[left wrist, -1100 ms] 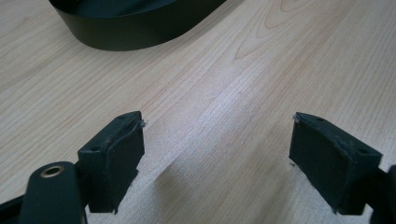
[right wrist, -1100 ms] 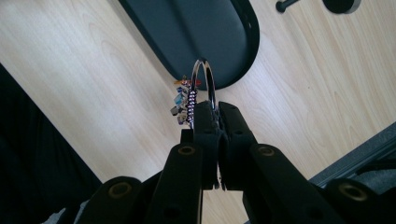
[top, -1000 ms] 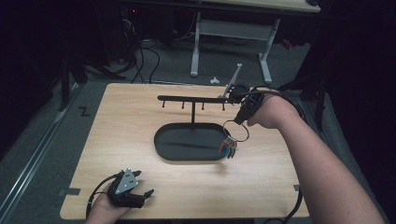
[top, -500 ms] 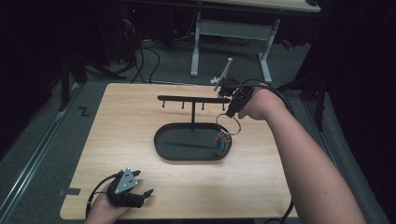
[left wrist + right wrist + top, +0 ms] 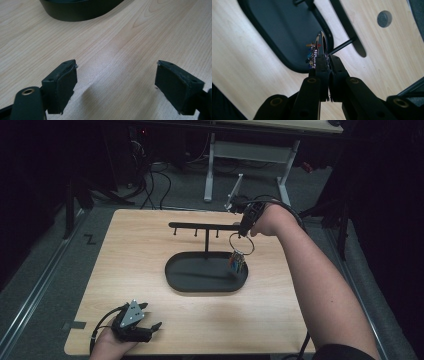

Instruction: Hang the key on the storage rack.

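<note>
**Key ring held at the right end of the hook rack**

Key ring (image 5: 242, 243), a metal loop carrying a cluster of small coloured tags (image 5: 238, 261), clamped between the closed jaws of the right gripper (image 5: 245, 231). Suspended in the air just below the right end of the rack's crossbar (image 5: 202, 225), above the right edge of the black oval tray (image 5: 176, 270). Tags hanging free under the loop, over the tray's rim. In the right gripper view, ring (image 5: 323, 45) pinched edge-on between the 2 pads of the right gripper (image 5: 327, 65), with a beaded chain and the coloured tags (image 5: 312, 55) beside it, tray (image 5: 284, 32) behind.

Rack: 1 thin upright post (image 5: 207, 241) rising from the tray, bearing a horizontal black bar with 3 small pegs on its underside. Whether the ring touches the bar cannot be told.

Right forearm (image 5: 320, 285) stretched from the bottom right across the wooden table (image 5: 135, 250), hand wrapped around the gripper, cable looping over the wrist.

Left gripper (image 5: 145, 326) resting near the table's front left corner, well apart from the tray, grey 3-cornered plate on top. In the left gripper view, left gripper (image 5: 115, 82) with jaws wide apart, nothing between them, bare wood grain below and the tray's wall (image 5: 80, 12) at the top edge.
</note>
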